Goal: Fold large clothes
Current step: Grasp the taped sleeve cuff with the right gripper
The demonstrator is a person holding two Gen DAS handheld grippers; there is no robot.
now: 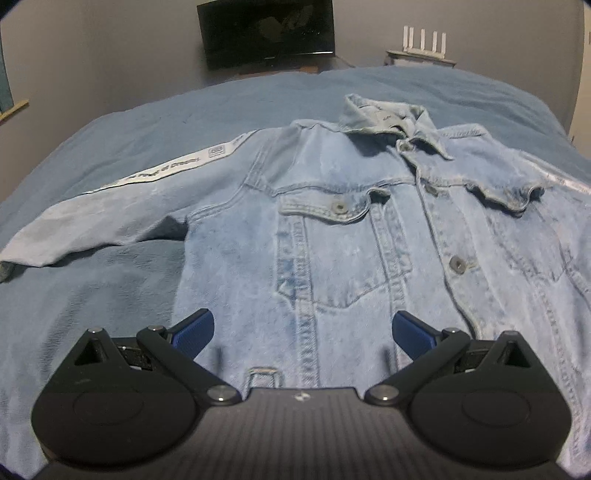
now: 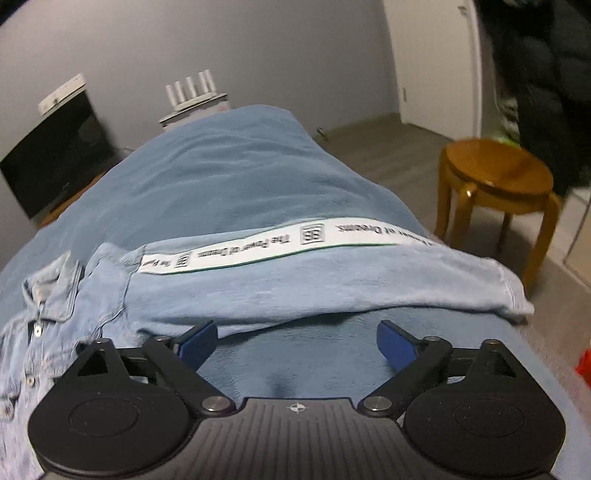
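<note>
A light-blue denim jacket [image 1: 351, 229] lies front side up and buttoned on the blue bed cover [image 1: 221, 103], collar at the far side. Its left sleeve [image 1: 110, 206] with a white printed stripe stretches out to the left. My left gripper [image 1: 303, 330] is open and empty just above the jacket's lower hem. In the right wrist view the jacket's right sleeve [image 2: 314, 273] with the white stripe [image 2: 280, 243] lies stretched to the right, its cuff near the bed edge. My right gripper [image 2: 297, 341] is open and empty, over the bed cover [image 2: 240, 173] just in front of that sleeve.
A dark screen [image 1: 266, 33] stands against the far wall, with a white router [image 1: 421, 48] to its right. A wooden stool [image 2: 495, 195] stands on the floor right of the bed, below dark hanging clothes [image 2: 543, 85]. A white door [image 2: 432, 62] is behind.
</note>
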